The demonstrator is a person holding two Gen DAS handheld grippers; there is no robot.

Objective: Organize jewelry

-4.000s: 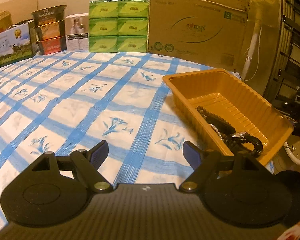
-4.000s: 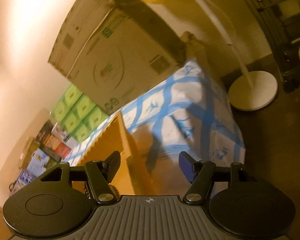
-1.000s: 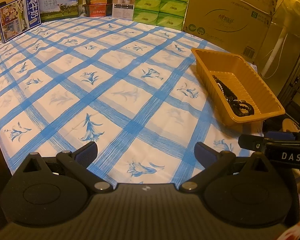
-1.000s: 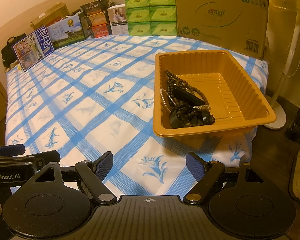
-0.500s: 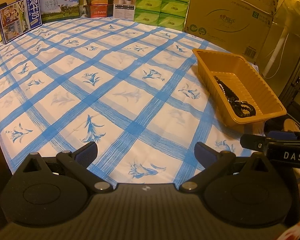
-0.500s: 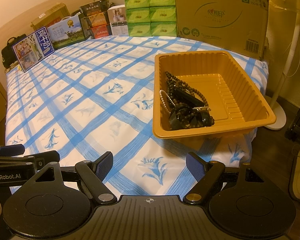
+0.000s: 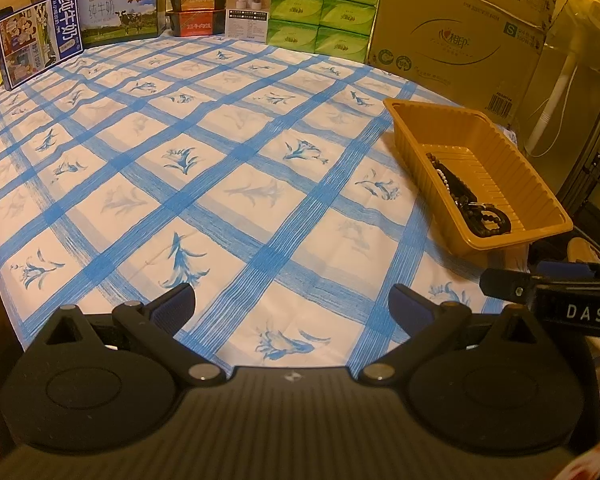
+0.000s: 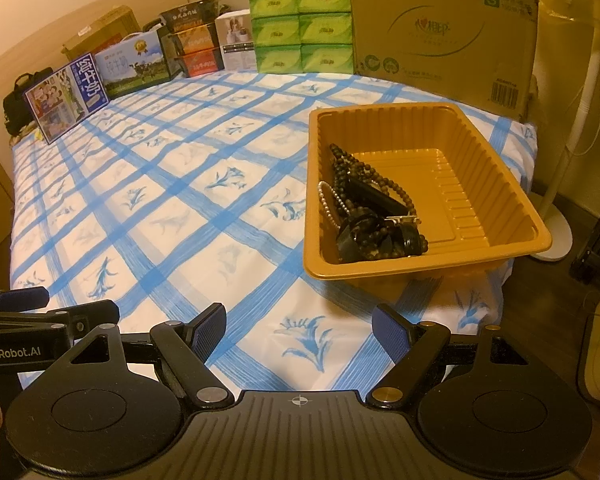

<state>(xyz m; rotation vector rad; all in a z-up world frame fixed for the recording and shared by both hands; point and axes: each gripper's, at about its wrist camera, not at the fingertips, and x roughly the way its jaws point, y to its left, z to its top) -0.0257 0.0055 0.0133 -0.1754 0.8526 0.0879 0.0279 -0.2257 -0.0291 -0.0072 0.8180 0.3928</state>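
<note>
Orange plastic, ribbed at the walls: the tray [image 8: 500, 184] sits at the near right corner of the blue-checked bedspread [image 8: 172, 216]. The right wrist view looks down into it and shows dark bead strands [image 8: 364, 184], a pearl string [image 8: 330, 206] and a black watch [image 8: 376, 196] heaped against its left wall; the left wrist view shows only a thin dark line of jewelry [image 7: 466, 200]. The left gripper [image 7: 292, 306] and right gripper [image 8: 299, 325] both hang wide apart, holding nothing.
</note>
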